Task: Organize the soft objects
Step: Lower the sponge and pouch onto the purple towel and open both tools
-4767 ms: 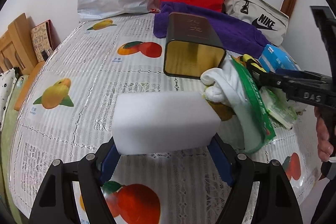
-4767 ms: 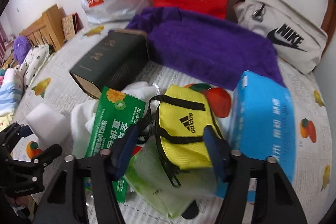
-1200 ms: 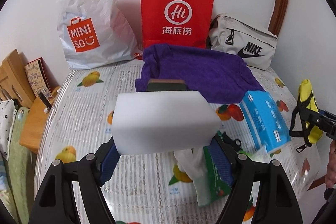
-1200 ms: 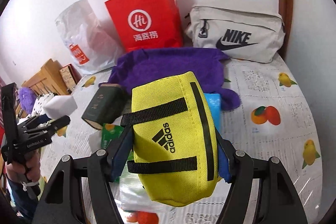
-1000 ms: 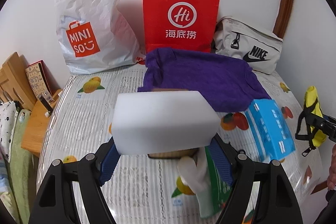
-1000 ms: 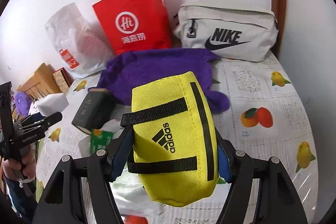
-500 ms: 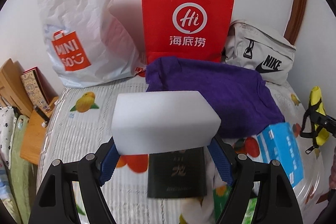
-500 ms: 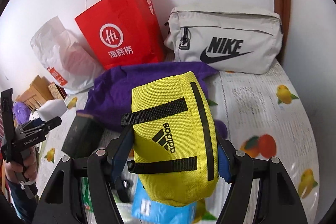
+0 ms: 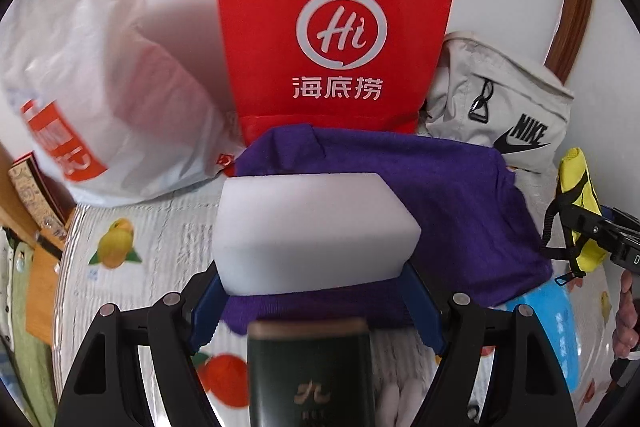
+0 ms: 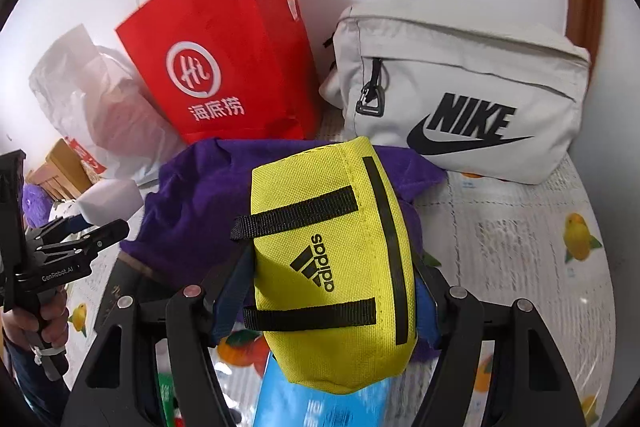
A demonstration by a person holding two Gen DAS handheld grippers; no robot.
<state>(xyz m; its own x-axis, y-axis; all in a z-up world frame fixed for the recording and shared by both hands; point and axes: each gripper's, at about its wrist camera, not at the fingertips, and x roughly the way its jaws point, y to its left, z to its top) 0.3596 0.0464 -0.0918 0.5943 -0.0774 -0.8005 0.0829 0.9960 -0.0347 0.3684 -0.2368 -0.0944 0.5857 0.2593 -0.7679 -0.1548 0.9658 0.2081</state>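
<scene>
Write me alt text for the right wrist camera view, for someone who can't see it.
The right claw grips a yellow Adidas pouch above a fruit-print table. Behind it lie a purple cloth, a red paper bag and a grey Nike bag against the wall. At far left, the left claw holds a white sponge.

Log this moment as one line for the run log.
left hand-held gripper: shut on white sponge | right hand-held gripper: shut on yellow pouch | both held above purple cloth, facing red bag
</scene>
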